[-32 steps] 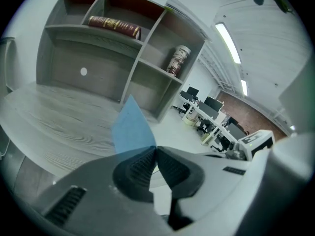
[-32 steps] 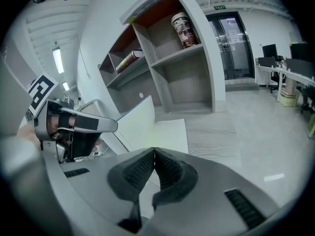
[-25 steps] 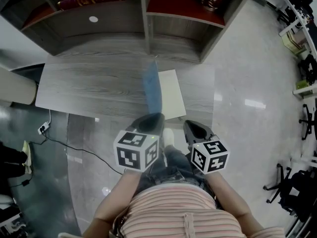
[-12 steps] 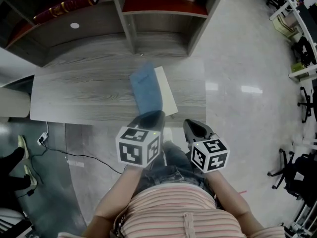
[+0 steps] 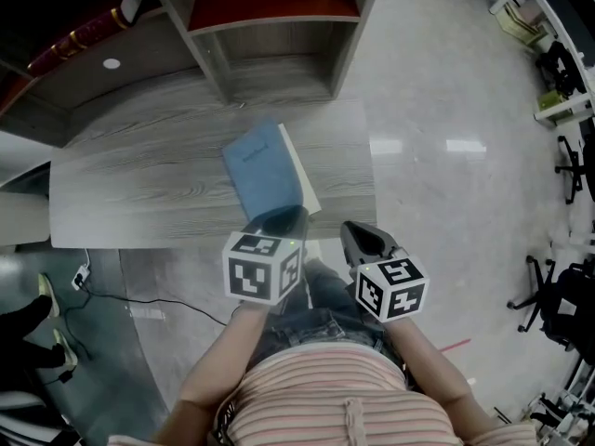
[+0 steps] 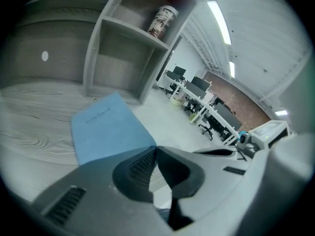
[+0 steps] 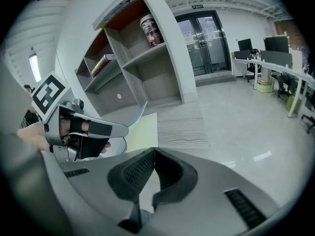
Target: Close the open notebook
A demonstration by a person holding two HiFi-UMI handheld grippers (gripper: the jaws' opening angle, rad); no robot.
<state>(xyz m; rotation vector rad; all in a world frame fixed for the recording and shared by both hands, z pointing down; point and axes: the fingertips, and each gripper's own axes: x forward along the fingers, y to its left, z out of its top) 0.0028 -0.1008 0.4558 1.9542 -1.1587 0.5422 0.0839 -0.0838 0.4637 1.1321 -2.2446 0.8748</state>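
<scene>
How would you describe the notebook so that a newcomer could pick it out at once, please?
Find the grey wood-grain table in front of the shelf unit. Toward its front edge lies the notebook. It is the only blue thing there, its cover tipped over a cream page.

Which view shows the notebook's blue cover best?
The left gripper view: the blue cover is large, lettering legible. The head view shows it whole but small; the right gripper view mostly a pale page.
</scene>
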